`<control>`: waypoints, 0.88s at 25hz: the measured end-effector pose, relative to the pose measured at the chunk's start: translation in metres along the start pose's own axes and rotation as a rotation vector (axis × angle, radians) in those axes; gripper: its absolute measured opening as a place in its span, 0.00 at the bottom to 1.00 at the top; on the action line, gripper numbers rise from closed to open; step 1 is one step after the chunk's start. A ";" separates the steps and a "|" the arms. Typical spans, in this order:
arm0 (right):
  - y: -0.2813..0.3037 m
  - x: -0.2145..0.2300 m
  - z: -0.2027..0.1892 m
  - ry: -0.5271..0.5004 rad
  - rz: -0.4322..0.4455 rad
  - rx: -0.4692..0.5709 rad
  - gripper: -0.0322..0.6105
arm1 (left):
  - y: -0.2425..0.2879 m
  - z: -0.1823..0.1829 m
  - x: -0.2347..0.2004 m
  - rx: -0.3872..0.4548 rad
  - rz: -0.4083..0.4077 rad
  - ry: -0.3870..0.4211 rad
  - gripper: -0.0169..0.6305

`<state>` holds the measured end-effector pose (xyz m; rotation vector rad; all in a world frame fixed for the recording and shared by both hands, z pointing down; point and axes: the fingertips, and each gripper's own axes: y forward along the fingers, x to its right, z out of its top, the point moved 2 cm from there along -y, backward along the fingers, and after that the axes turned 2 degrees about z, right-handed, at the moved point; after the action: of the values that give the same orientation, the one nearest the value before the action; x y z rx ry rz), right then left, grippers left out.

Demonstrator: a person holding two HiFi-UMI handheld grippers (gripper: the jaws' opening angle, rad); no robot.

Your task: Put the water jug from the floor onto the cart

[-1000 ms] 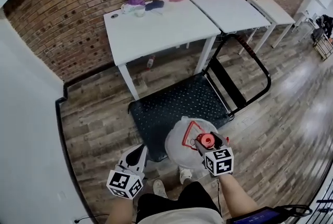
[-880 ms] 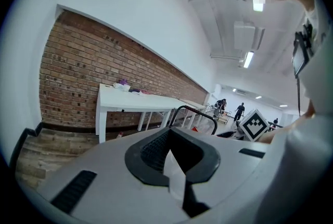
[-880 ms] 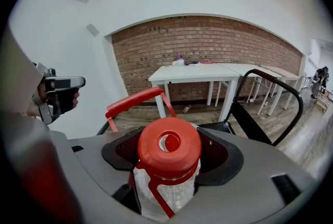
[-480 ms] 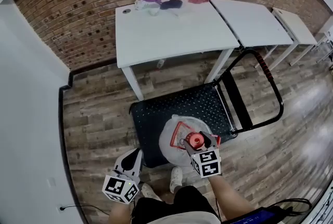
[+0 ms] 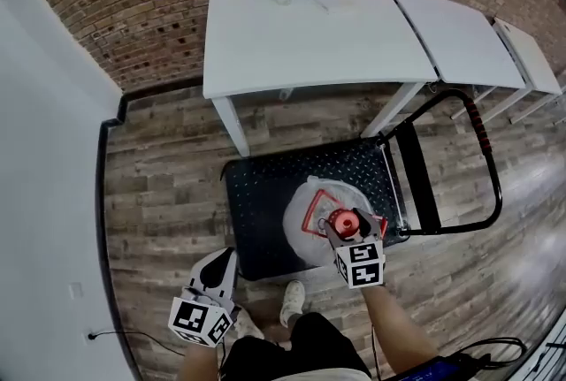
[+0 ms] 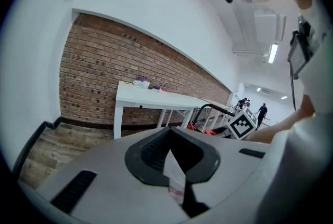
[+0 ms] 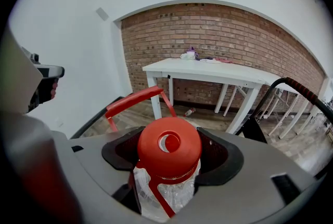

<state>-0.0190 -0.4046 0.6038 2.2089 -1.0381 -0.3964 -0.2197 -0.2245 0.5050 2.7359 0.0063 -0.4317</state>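
**Jug in right gripper's hold, over the cart**

I find the jug (image 5: 311,213) a clear plastic one with a red cap (image 7: 169,146) and a red handle (image 7: 134,101) standing up beside the neck. The right gripper (image 5: 347,227) has its jaws wide around the neck, just under the cap, and holds the jug. The jug is over the cart (image 5: 265,194), towards the deck's near right corner. I cannot tell whether its base touches the deck.

The left gripper (image 5: 221,257) is off the cart's near left corner, above the floor. Its jaws are drawn together with nothing between them.

The head view alone shows the jug's body against the black deck. The right gripper view alone shows the neck seated between the pads, and a small bottle (image 7: 190,112) on the floor under the table (image 5: 301,43). The left gripper view alone shows people (image 6: 261,111) far off.
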 end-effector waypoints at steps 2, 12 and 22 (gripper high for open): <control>0.011 0.004 -0.004 -0.004 0.006 -0.010 0.54 | 0.003 -0.003 -0.006 -0.004 0.012 -0.003 0.02; 0.044 0.014 -0.034 0.011 0.013 -0.054 0.54 | 0.013 -0.024 -0.018 -0.050 0.033 -0.017 0.02; 0.058 0.007 -0.063 0.009 0.021 -0.101 0.54 | 0.022 -0.034 -0.012 -0.076 0.008 -0.037 0.02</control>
<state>-0.0152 -0.4095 0.6895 2.1070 -1.0132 -0.4200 -0.2196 -0.2321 0.5460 2.6521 0.0024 -0.4699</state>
